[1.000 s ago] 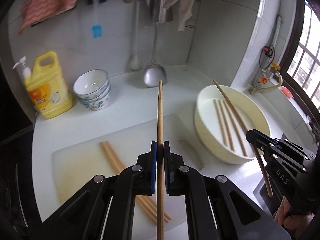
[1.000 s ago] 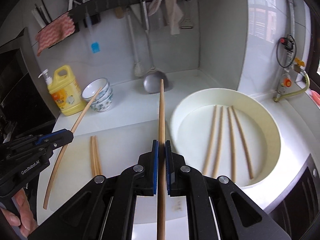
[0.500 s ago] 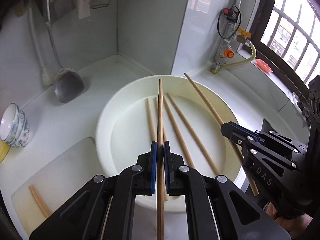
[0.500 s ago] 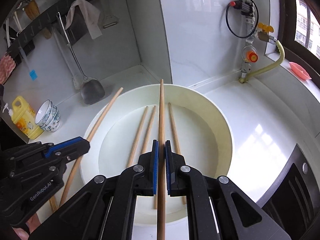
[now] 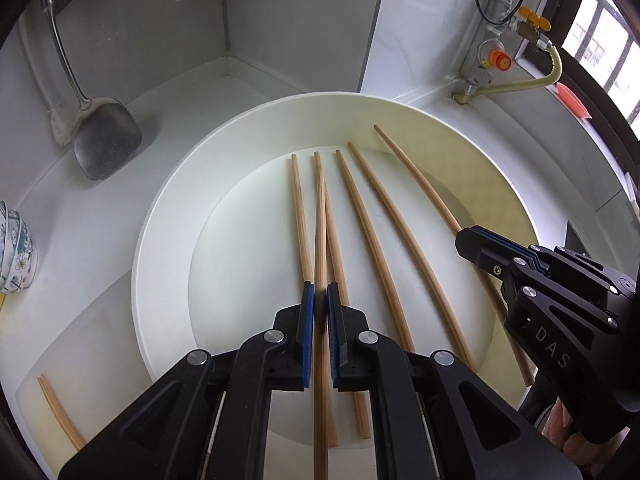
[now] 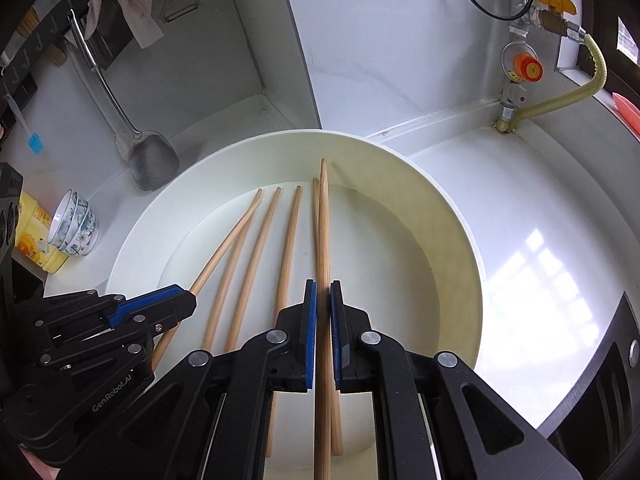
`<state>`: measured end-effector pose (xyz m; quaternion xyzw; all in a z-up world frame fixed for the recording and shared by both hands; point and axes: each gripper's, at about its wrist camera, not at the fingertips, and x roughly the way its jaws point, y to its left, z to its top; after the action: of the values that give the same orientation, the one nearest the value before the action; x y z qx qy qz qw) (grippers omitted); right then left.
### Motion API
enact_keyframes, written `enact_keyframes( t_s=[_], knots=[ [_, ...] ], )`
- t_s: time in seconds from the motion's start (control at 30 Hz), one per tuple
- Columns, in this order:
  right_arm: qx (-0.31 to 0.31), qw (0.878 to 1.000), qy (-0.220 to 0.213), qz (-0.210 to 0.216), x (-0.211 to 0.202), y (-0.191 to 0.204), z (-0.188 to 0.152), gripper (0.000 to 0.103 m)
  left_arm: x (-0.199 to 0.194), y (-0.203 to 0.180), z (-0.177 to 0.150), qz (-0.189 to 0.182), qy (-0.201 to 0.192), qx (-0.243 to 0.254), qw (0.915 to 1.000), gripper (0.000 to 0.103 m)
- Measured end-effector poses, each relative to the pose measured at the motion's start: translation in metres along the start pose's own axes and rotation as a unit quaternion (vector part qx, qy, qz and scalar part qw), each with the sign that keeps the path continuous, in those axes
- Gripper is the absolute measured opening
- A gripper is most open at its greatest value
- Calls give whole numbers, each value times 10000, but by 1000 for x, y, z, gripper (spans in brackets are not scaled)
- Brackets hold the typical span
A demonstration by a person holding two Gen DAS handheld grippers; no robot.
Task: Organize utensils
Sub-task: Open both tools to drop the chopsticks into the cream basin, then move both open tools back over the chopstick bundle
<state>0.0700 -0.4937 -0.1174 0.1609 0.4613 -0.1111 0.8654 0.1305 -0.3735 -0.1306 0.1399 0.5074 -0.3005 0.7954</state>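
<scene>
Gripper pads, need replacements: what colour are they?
Blue pads on black fingers, clearest in the right wrist view.

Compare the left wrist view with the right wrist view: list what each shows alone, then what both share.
Only the left wrist view shows the white cutting board with a stray chopstick lying on it.

Only the right wrist view shows the yellow detergent bottle, the hanging cloth and the blue brush.

Both show the round basin with loose chopsticks inside, the metal spatula, the stacked bowls, the gas valve, and the left gripper and right gripper, each shut on a chopstick.
</scene>
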Motion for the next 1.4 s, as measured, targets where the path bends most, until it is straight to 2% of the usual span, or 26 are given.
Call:
enact_keyframes(
  t_s=[0.23,0.33,0.43,0.47,0.5,0.57,0.63,0.77,1.03,1.1,1.17,1.4],
  knots=[
    [-85,9999,119,81,9,-1,-1,7,8,1,0,125,106,-39,9999,7],
    [-42,9999,109,42,8,-2,0,7,8,-4,2,337,103,68,9994,8],
    [-40,10000,38,8,3,-4,1,12,4,-3,0,382,59,64,9992,12],
    [-54,10000,6,-13,1,-4,1,15,2,-2,0,399,36,66,9992,22],
    [-51,10000,-19,-22,-1,-4,1,15,0,-2,-1,463,7,65,9989,41],
    [-34,10000,-64,-27,-4,-5,1,18,-8,1,-2,562,-146,30,9983,64],
    [-32,9999,-119,-50,-9,-4,1,19,-16,4,-4,584,-278,20,9979,65],
    [-22,9998,-179,-113,-15,-1,1,26,-24,11,-6,631,-308,-50,9975,73],
    [51,9997,-216,-122,-24,11,-2,33,-39,27,-15,628,-297,-196,9974,79],
    [94,9996,-243,-125,-27,15,-3,37,-46,32,-19,614,-370,-247,9971,82],
    [135,9994,-287,-154,-31,19,-5,44,-55,40,-22,607,-463,-312,9966,85],
    [5,9993,-318,-197,-44,46,-16,51,-84,74,-43,629,-602,-637,9942,91]
  ],
)
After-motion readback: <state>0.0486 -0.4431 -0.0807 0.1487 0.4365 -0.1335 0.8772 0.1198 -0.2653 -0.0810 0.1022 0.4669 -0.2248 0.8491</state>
